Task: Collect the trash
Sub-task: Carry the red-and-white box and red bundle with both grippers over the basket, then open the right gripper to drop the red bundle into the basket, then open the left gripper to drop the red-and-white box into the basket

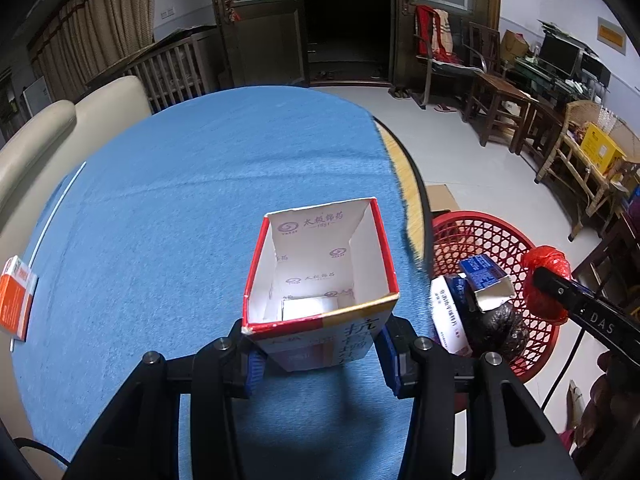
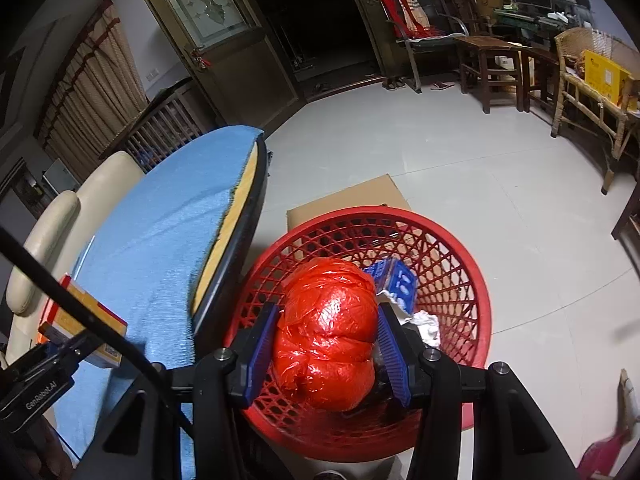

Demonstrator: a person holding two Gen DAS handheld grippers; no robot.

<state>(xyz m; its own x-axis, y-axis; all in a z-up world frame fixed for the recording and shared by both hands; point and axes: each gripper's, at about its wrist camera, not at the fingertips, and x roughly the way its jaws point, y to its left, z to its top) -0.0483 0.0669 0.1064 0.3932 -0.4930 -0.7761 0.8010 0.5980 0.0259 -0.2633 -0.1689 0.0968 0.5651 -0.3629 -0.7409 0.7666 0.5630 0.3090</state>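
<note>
My left gripper (image 1: 318, 354) is shut on an open red-and-white medicine carton (image 1: 320, 280), held above the blue-clothed table (image 1: 200, 184) near its right edge. The carton also shows in the right wrist view (image 2: 86, 322). My right gripper (image 2: 326, 342) is shut on a crumpled red plastic bag (image 2: 328, 332), held over the red mesh basket (image 2: 460, 264). The basket stands on the floor beside the table and holds a blue box (image 2: 396, 280), a white box (image 1: 448, 312) and a dark lump (image 1: 502, 326). The bag also shows in the left wrist view (image 1: 546, 280).
An orange-and-white box (image 1: 16, 300) lies on the table's left edge. Flat cardboard (image 2: 348, 200) lies under the basket. A cream sofa (image 1: 60, 128) sits behind the table. Wooden chairs (image 1: 496, 96) and a wicker bench (image 1: 588, 168) line the right wall.
</note>
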